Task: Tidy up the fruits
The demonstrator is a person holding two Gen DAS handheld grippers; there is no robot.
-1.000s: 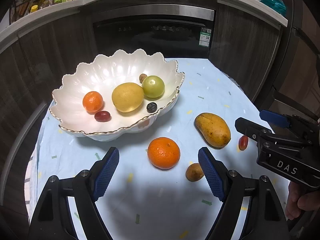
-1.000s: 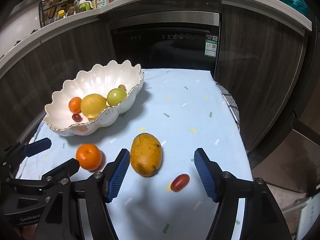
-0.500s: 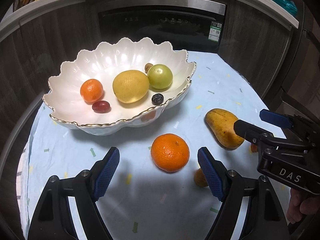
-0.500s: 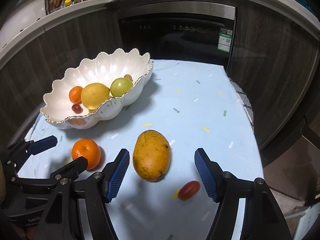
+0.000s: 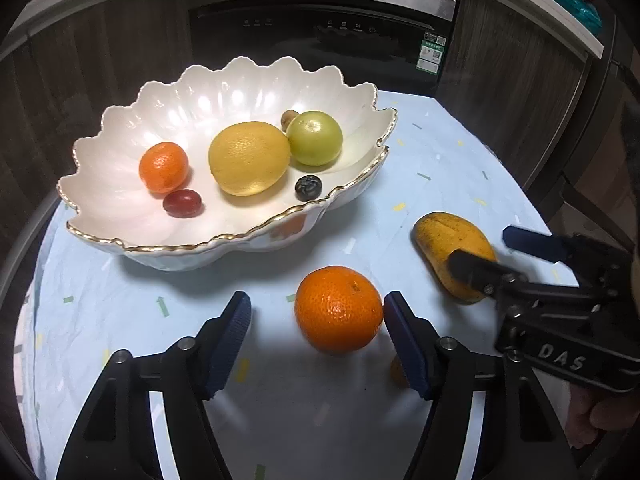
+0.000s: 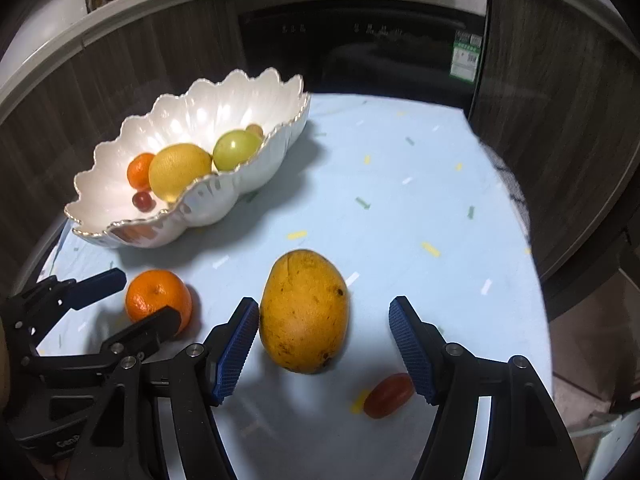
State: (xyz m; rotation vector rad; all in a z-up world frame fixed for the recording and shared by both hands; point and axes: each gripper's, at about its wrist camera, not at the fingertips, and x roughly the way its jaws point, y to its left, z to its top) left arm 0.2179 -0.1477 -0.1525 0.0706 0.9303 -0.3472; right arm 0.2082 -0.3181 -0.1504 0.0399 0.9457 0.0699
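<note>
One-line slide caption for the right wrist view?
Right hand-held gripper open around the mango, orange beside it, bowl behind.

Left hand-held gripper [image 5: 316, 332] closing around an orange [image 5: 338, 309] on the tabletop [image 5: 440, 168].

The orange sits between the two blue pads [image 5: 404, 344], close against the right one, with a gap to the left one, so neither grips it. A scalloped white bowl [image 5: 120, 236] with a gold rim stands beyond on the pale blue confetti-print cloth, holding a small mandarin [image 5: 163, 167], a red grape [image 5: 182, 203], a yellow lemon [image 5: 249, 157], a green round fruit [image 5: 315, 138], a dark blueberry [image 5: 308, 187] and a small brown fruit [image 5: 289, 117] behind. To the right, the right hand-held gripper [image 5: 496, 248] straddles a yellow mango [image 5: 448, 240], its near finger crossing in front of the fruit. A dark oven front fills the background.
</note>
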